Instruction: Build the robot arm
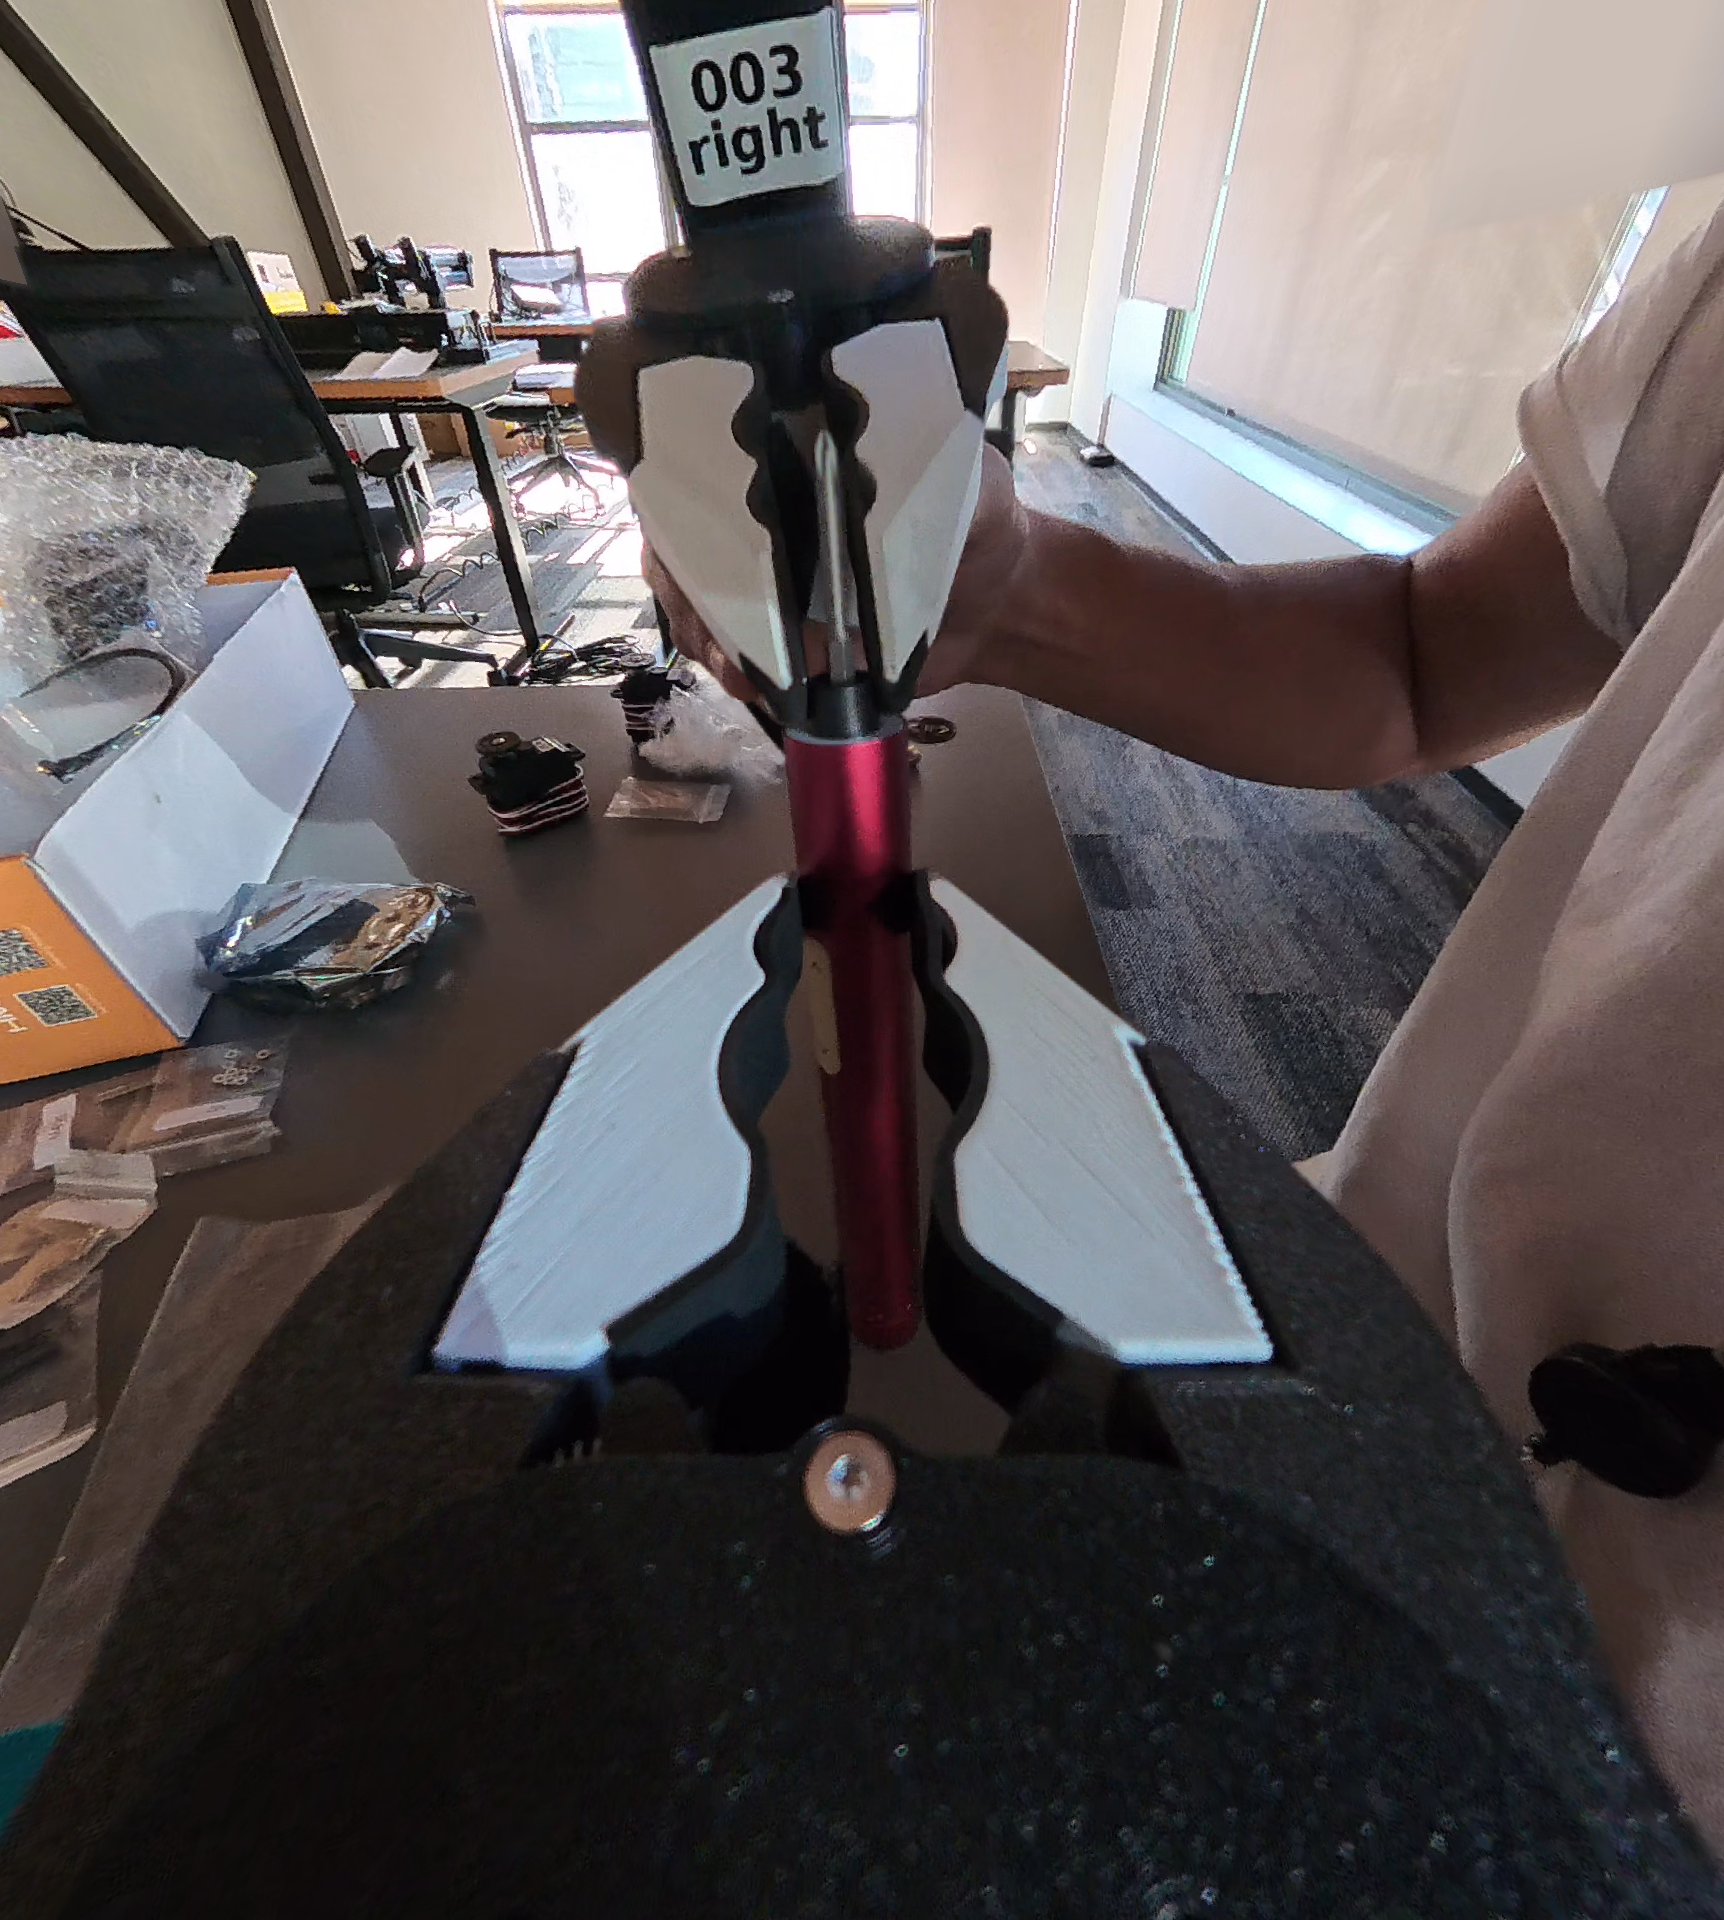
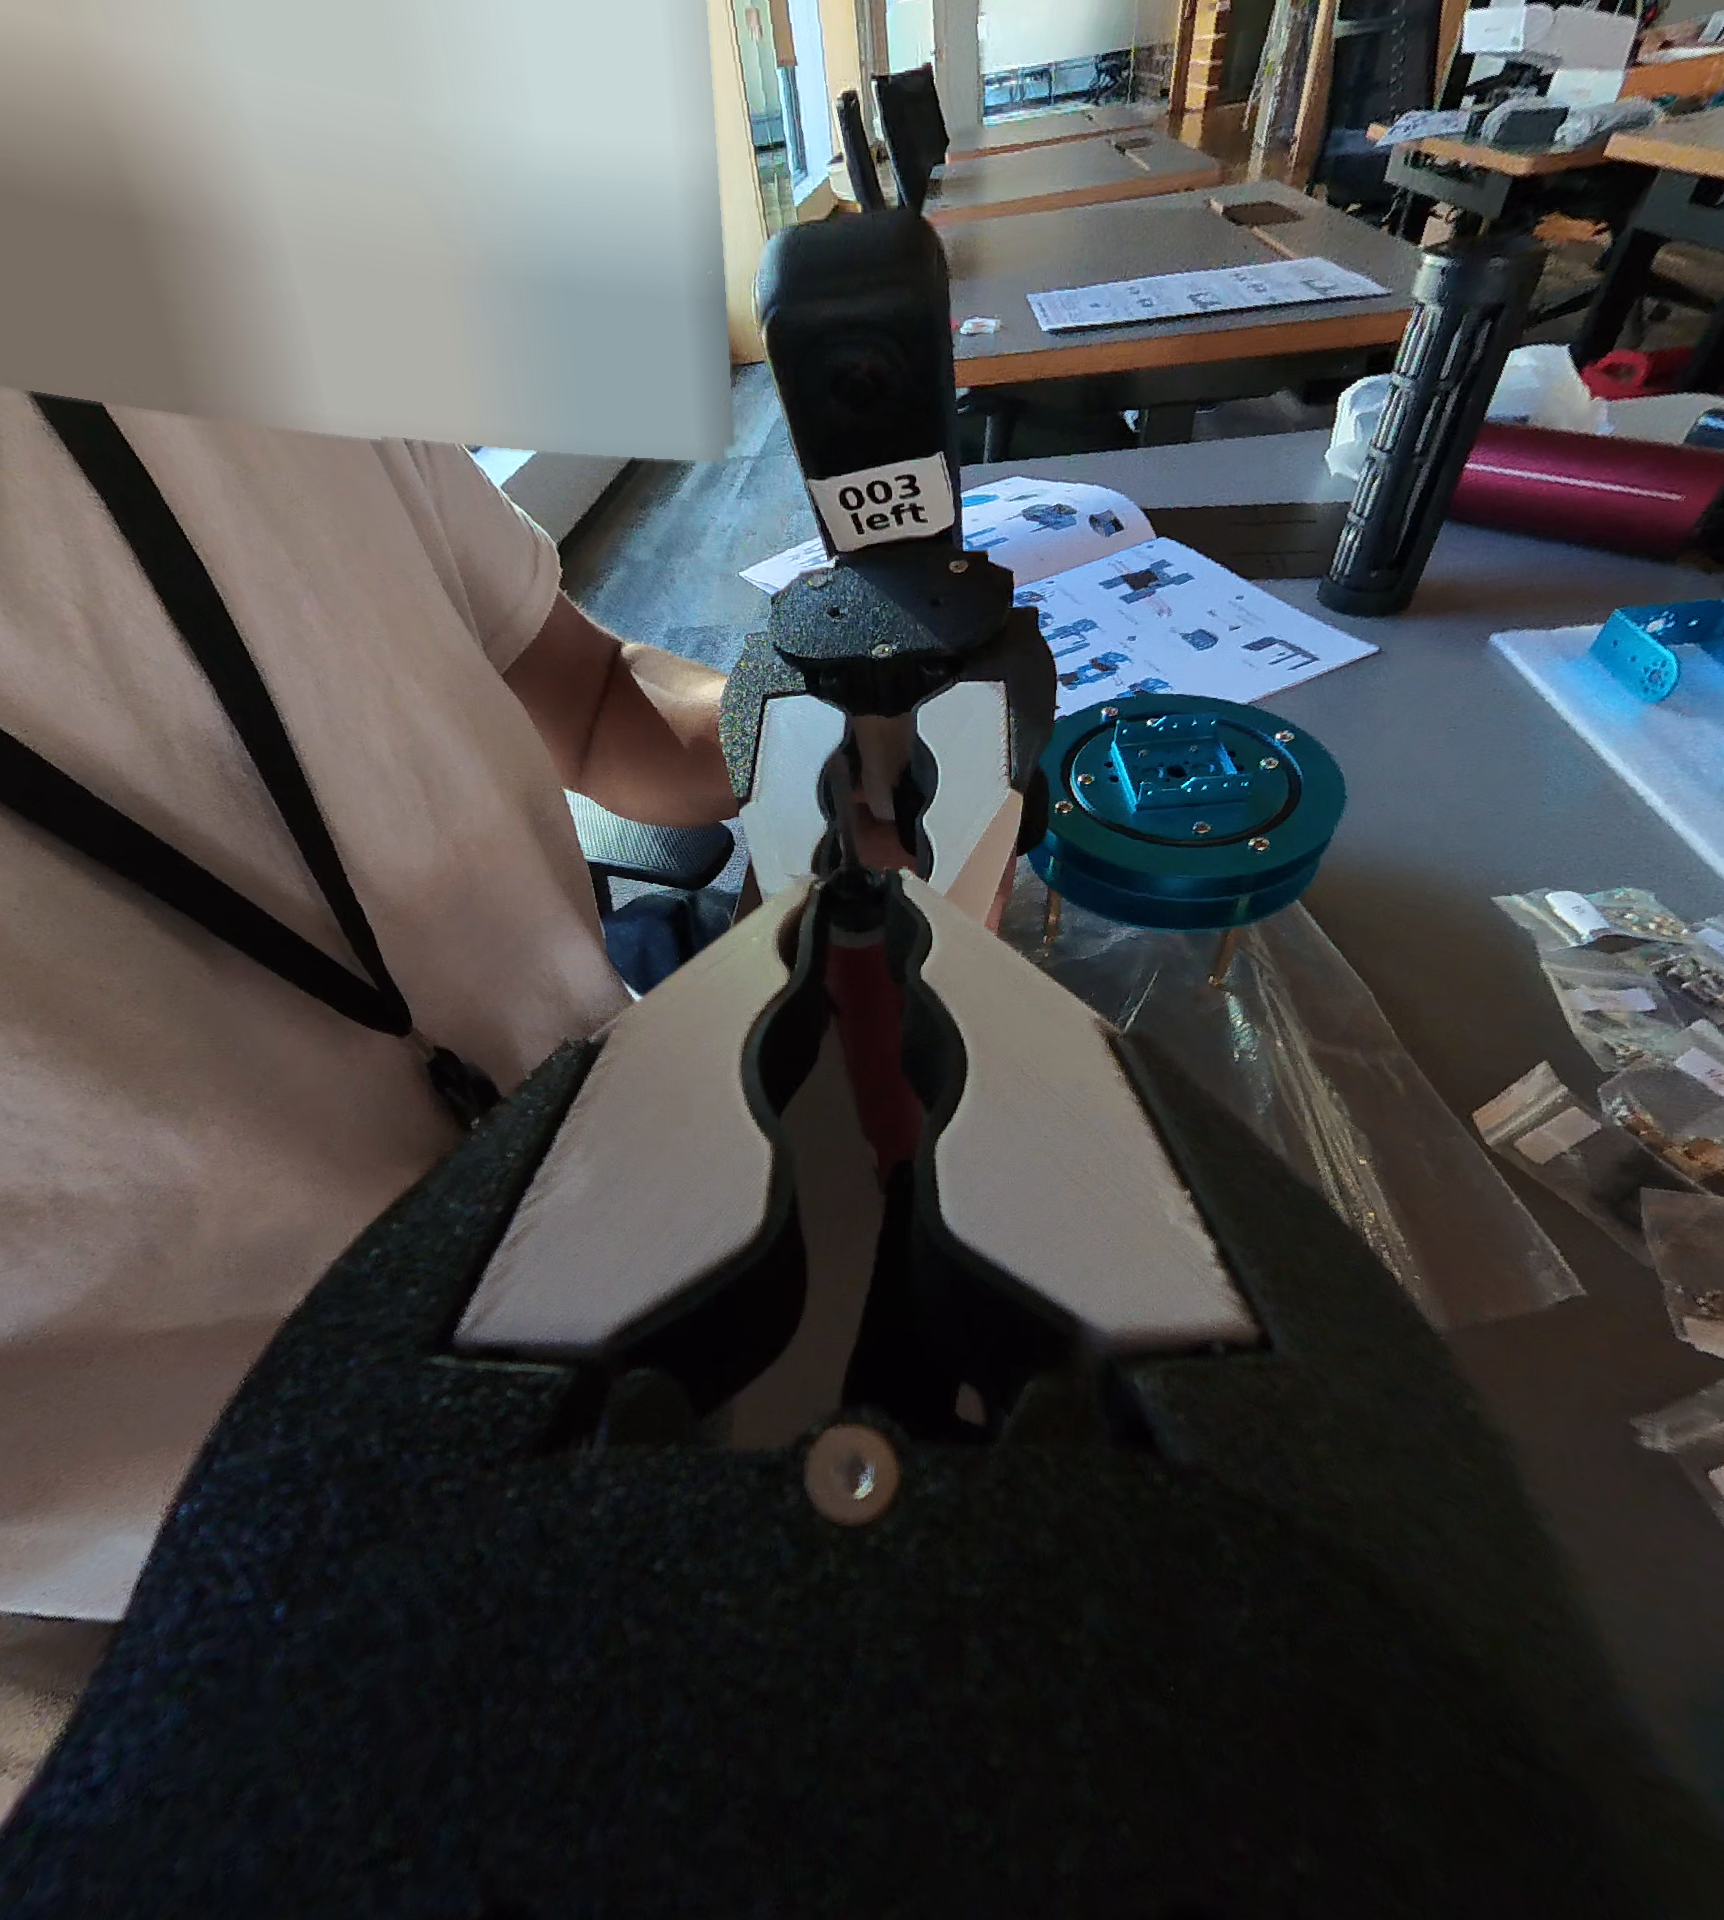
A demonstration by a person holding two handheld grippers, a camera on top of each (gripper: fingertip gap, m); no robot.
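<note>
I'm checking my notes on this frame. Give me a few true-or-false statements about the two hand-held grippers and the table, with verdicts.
1. The left hand-held gripper is shut on the red screwdriver handle. True.
2. The right hand-held gripper hangs open, well away from the screwdriver. False: it is closed on the screwdriver's other end, tip to tip with the left one.
3. A blue round base stands on the table. True.
4. The orange and white box is closed. False: its lid stands open.
</note>
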